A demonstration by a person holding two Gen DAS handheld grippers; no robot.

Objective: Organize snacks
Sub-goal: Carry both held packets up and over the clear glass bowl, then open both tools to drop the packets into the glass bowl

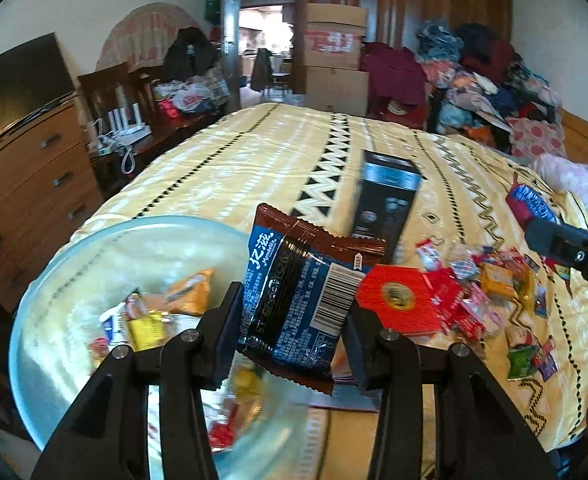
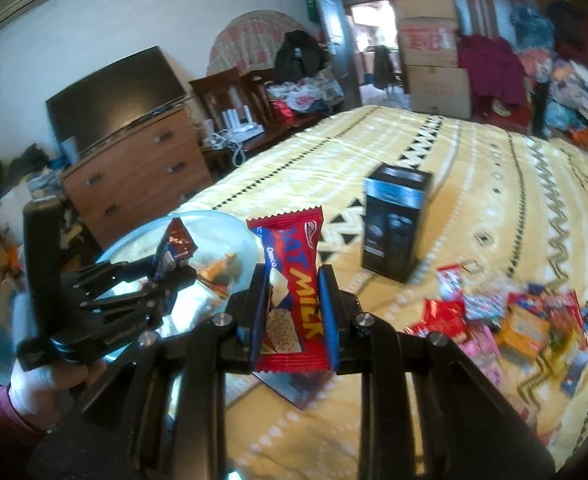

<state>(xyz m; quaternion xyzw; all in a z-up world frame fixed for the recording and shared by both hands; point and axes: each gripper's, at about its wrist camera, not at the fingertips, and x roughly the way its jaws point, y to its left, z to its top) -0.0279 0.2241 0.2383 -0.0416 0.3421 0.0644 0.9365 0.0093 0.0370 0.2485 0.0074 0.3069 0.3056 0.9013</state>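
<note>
My left gripper (image 1: 292, 312) is shut on a brown and blue snack packet (image 1: 302, 296), held upright over the near right edge of a clear glass bowl (image 1: 70, 248) that holds several snacks. My right gripper (image 2: 294, 300) is shut on a red oat milk bar (image 2: 294, 292), above the bed and right of the bowl (image 2: 246, 240). The left gripper (image 2: 170, 268) with its packet (image 2: 176, 244) shows over the bowl in the right wrist view. A pile of loose snacks (image 1: 474, 296) lies on the yellow bedspread (image 1: 254, 160), also in the right wrist view (image 2: 526, 320).
A dark box (image 1: 386, 200) stands upright on the bed behind the pile, also in the right wrist view (image 2: 396, 224). A red square packet (image 1: 398, 300) lies by the left gripper. A wooden dresser (image 2: 134, 184) with a TV stands left. Clothes (image 1: 486, 80) are heaped at the back right.
</note>
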